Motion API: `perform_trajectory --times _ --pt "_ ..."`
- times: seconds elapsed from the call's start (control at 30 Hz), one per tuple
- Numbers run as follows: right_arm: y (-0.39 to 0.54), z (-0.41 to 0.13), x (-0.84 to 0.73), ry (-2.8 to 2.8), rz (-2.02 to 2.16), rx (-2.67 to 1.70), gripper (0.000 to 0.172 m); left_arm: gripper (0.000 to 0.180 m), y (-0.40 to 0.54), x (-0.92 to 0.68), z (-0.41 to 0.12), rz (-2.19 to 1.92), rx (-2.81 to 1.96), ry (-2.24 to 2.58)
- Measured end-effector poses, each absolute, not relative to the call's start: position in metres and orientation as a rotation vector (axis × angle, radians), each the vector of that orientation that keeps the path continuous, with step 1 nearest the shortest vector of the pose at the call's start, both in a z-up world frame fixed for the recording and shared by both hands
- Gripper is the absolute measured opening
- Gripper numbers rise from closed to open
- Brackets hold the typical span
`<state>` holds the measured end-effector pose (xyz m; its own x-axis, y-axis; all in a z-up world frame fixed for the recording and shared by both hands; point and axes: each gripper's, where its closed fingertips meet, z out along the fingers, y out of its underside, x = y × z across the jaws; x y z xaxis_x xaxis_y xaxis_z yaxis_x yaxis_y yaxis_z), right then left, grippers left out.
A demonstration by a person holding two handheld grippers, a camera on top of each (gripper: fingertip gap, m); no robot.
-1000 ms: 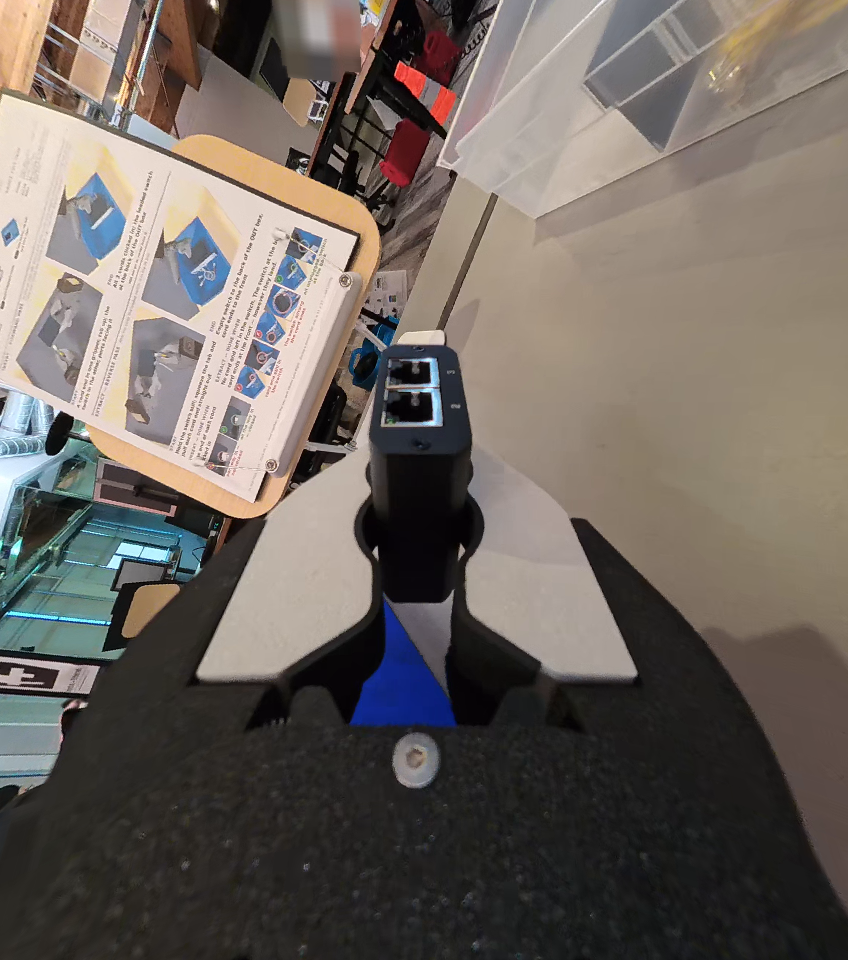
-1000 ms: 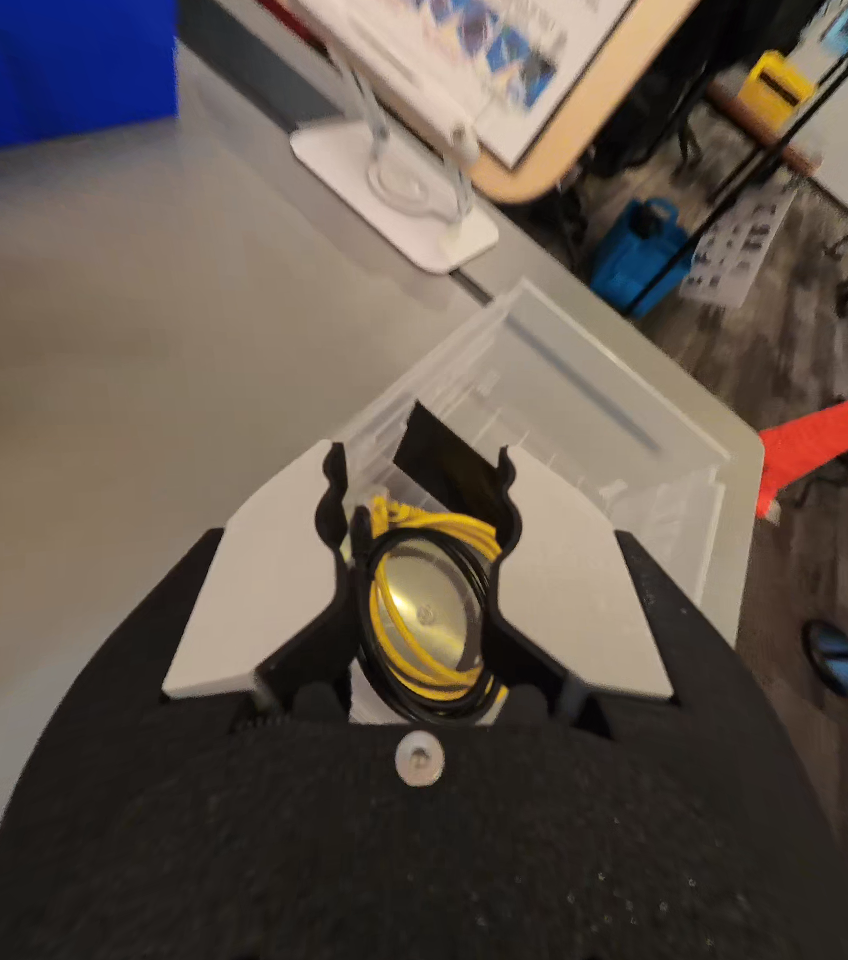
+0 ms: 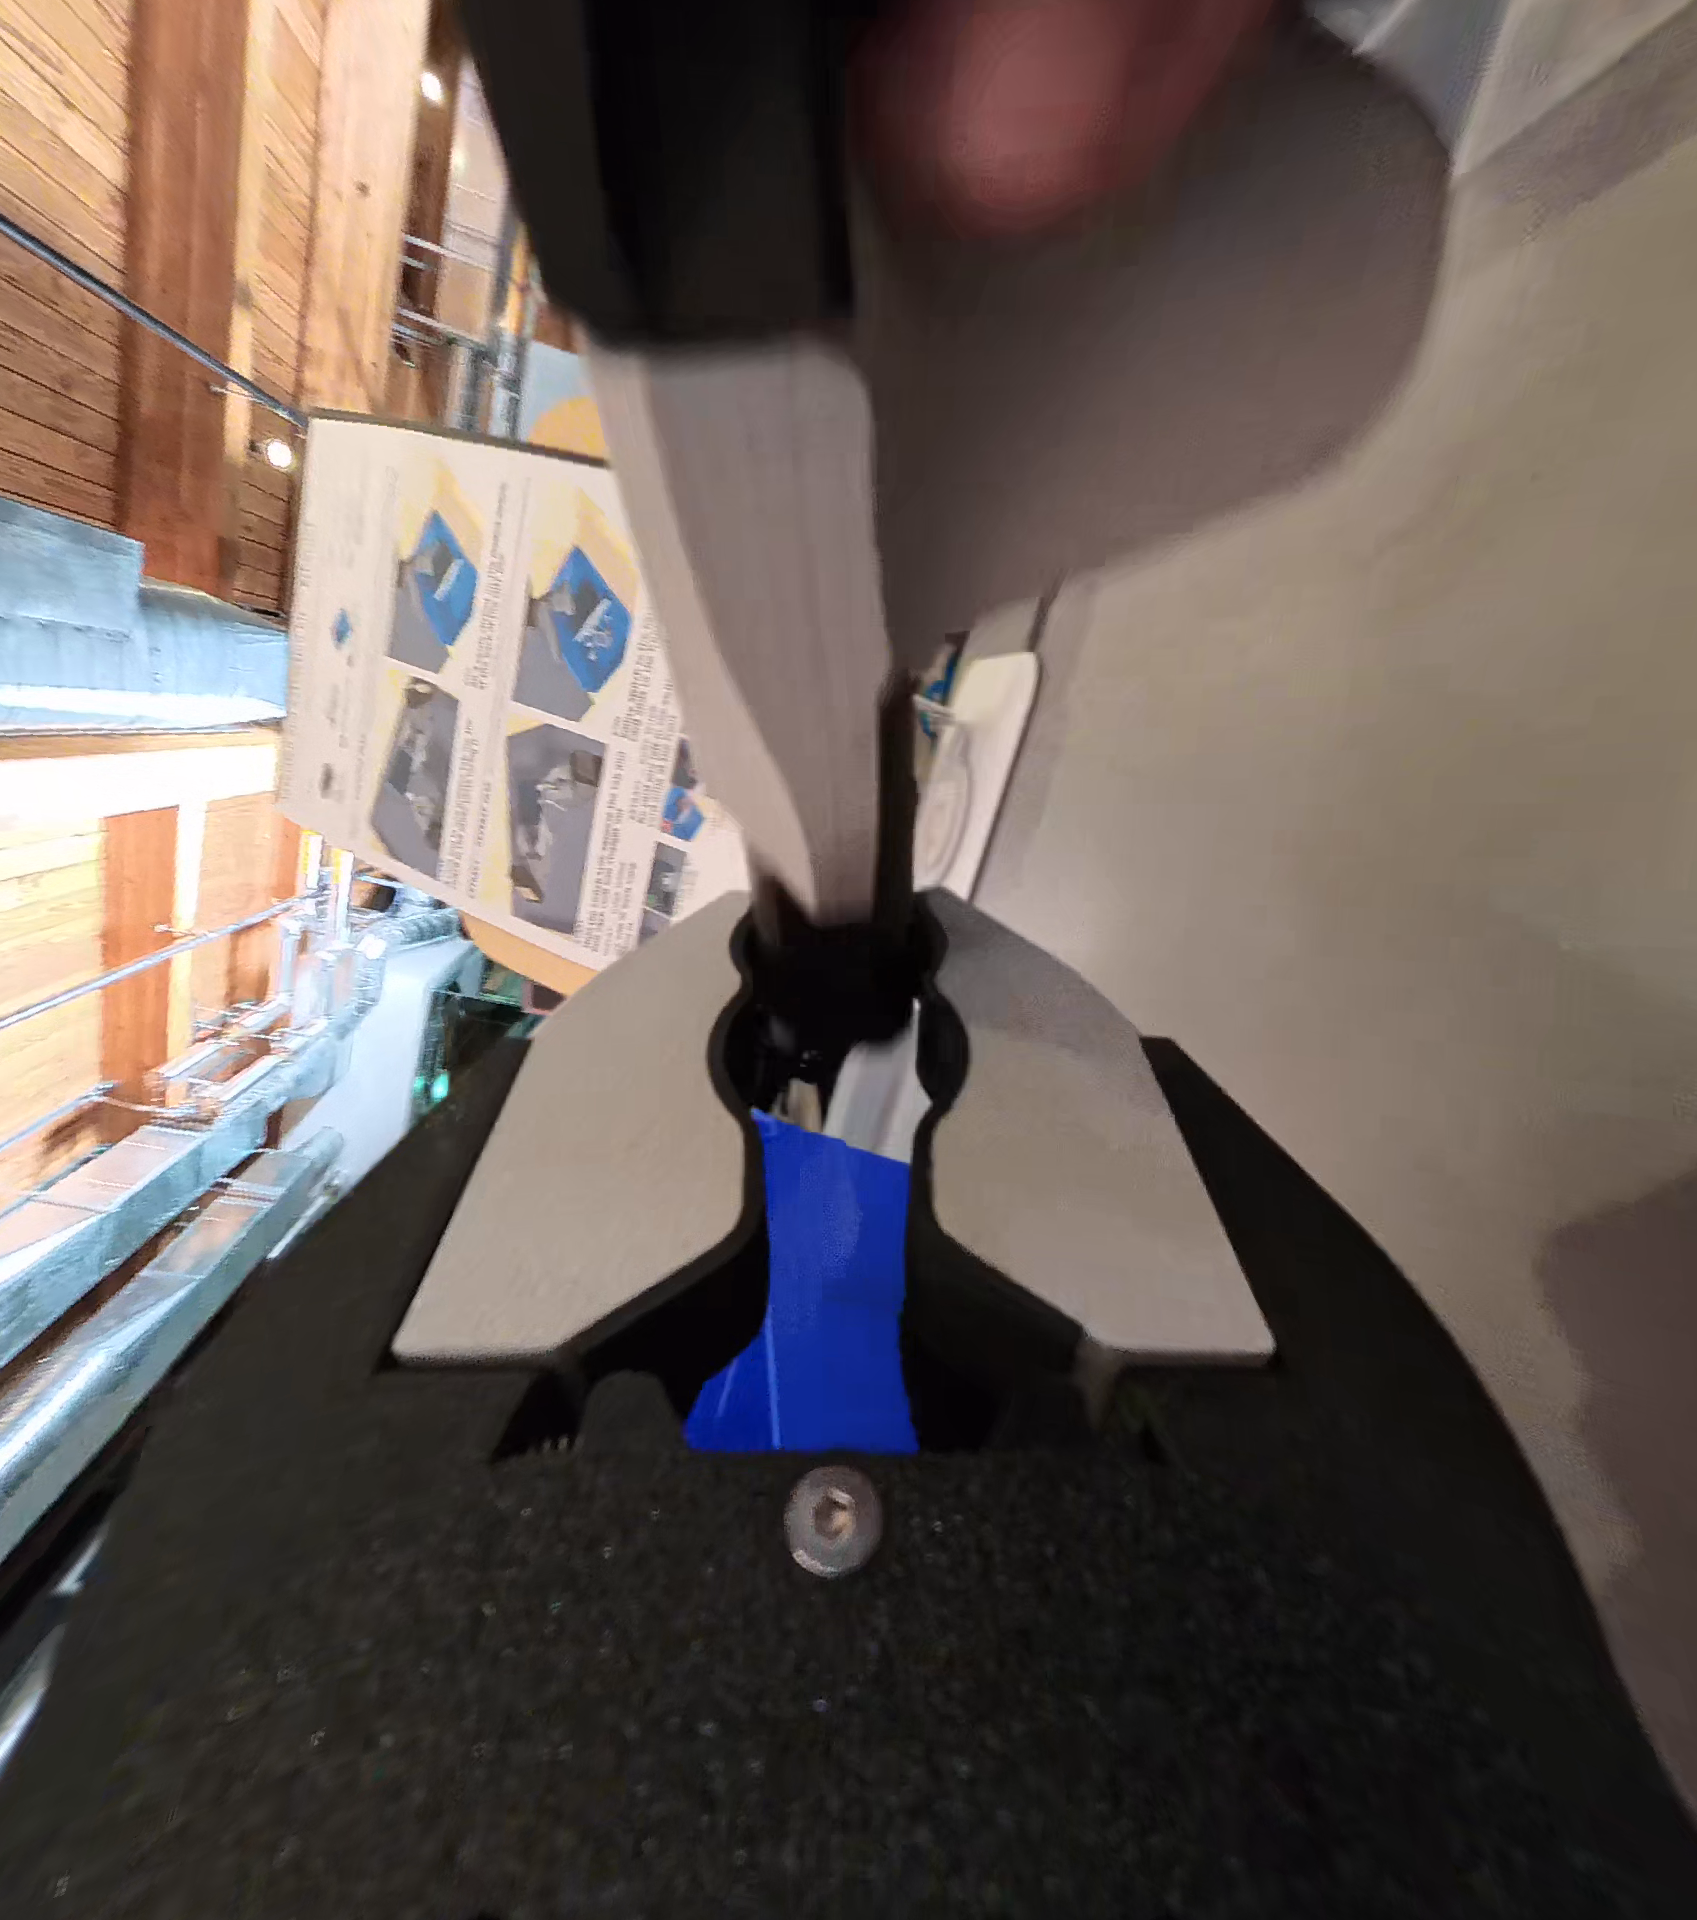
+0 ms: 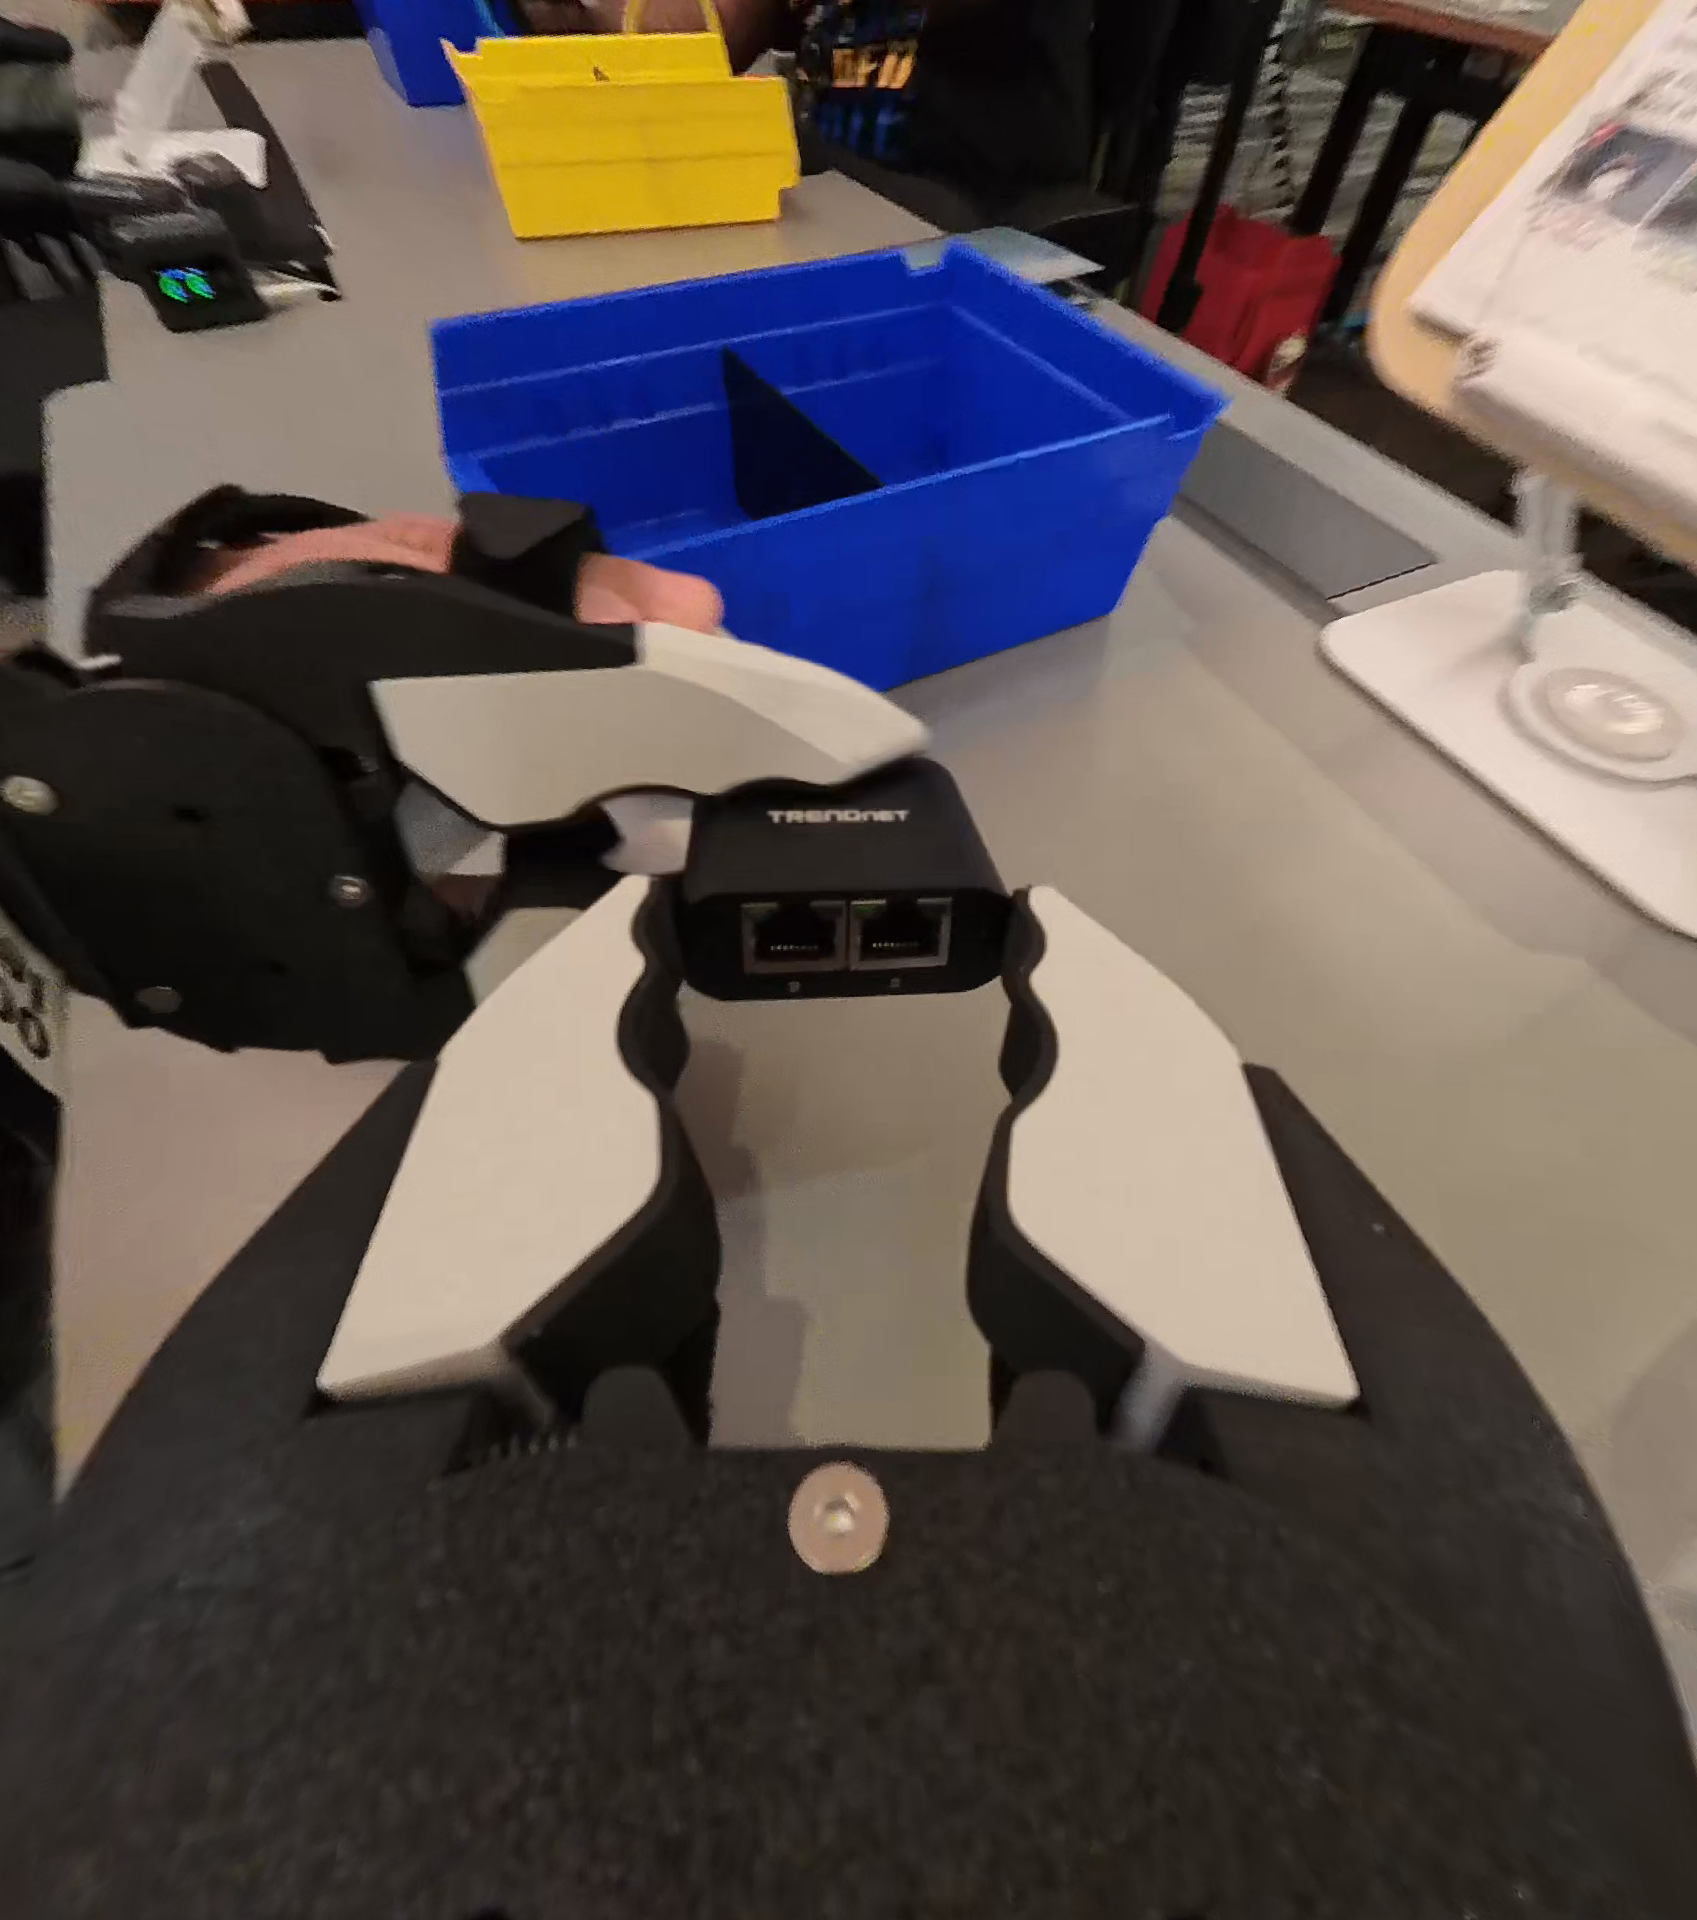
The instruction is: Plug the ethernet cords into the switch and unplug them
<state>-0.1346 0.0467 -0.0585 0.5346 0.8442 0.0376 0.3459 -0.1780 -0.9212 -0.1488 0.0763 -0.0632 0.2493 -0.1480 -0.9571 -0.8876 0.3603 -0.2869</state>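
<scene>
My left gripper [image 4: 719,800] is clamped on the black ethernet switch [image 4: 839,894], which hangs just above the grey table [image 4: 1239,1039] with its two ports facing my right wrist camera. The lower finger is hidden beneath the switch. My right gripper [image 4: 839,956] is spread wide, fingertips flanking the port end; on the left I see a sliver of space, and on the right I cannot tell whether the pad touches (nothing reads as squeezed). In the left wrist view the switch [image 3: 828,987] is only a dark blur between my fingers, and the right gripper's finger [image 3: 771,644] and a smeared hand [image 3: 1010,114] block most of the view. The blue bin [image 4: 823,468] sits behind. No ethernet cords are visible.
</scene>
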Motion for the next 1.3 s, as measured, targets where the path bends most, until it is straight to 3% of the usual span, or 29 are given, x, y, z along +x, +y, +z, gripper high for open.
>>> perform_trajectory --times 0.27,0.57,0.8,1.1,1.3 --pt "0.128 0.033 0.026 -0.774 0.184 -1.767 0.059 0.026 0.082 -0.153 -0.068 0.526 -1.200 1.217" --pt "0.223 -0.113 0.143 -1.026 0.208 -2.418 0.059 0.024 0.086 -0.155 -0.074 0.464 -1.244 1.222" --pt "0.250 -0.163 0.154 -1.018 0.175 -2.560 0.060 0.021 0.091 -0.160 -0.084 0.491 -1.267 1.256" --pt "0.229 -0.173 0.178 -1.069 0.012 -2.778 0.061 0.028 0.084 -0.154 -0.089 0.266 -1.372 1.259" --pt "0.192 -0.091 0.145 -1.033 -0.027 -2.415 0.062 0.028 0.082 -0.153 -0.097 0.153 -1.430 1.277"
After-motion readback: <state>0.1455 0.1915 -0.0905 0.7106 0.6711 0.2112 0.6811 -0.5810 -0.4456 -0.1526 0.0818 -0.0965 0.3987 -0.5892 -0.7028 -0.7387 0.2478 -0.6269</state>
